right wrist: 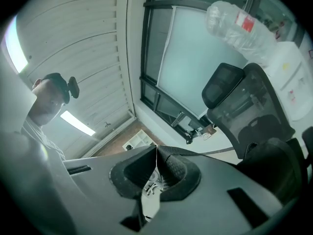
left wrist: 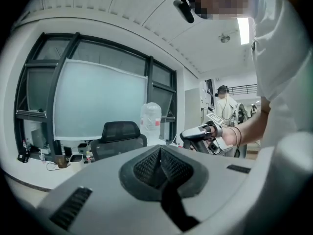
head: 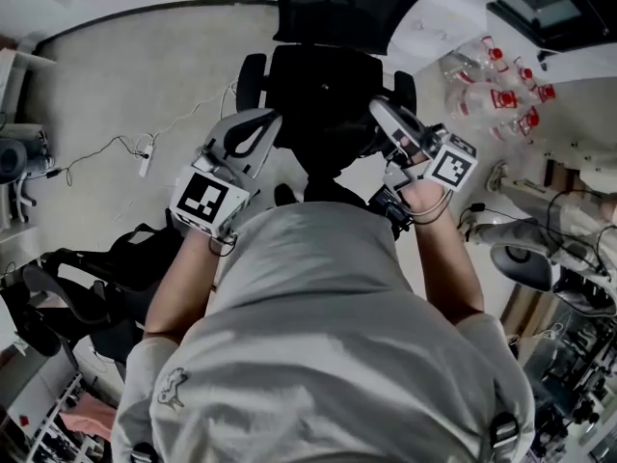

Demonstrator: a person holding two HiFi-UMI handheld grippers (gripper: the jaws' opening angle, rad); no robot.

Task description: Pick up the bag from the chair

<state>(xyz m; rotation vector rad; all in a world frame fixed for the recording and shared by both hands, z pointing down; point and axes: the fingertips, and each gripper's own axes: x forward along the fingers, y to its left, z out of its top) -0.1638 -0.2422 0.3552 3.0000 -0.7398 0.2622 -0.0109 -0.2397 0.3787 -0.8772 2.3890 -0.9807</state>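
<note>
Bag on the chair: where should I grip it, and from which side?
I'd take the bag by its top edge, coming down from the front of the chair: its back and arms close off the other sides. No handle can be made out, black on black. The left gripper and right gripper are shut; open one first.

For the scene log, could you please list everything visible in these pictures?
office chair: one, black, straight ahead of the person; a bag on its seat cannot be made out.
bottle pack: one, clear with red caps, right of the chair.
power strip: one, white, on the floor left of the chair.
strapped item: one, black, on the floor at the person's left; possibly a bag.
shirt: one, grey, on the person, bottom of the head view.
left hand-held gripper: one, white-grey, jaws shut, empty.
right hand-held gripper: one, white-grey, jaws shut, empty.
</note>
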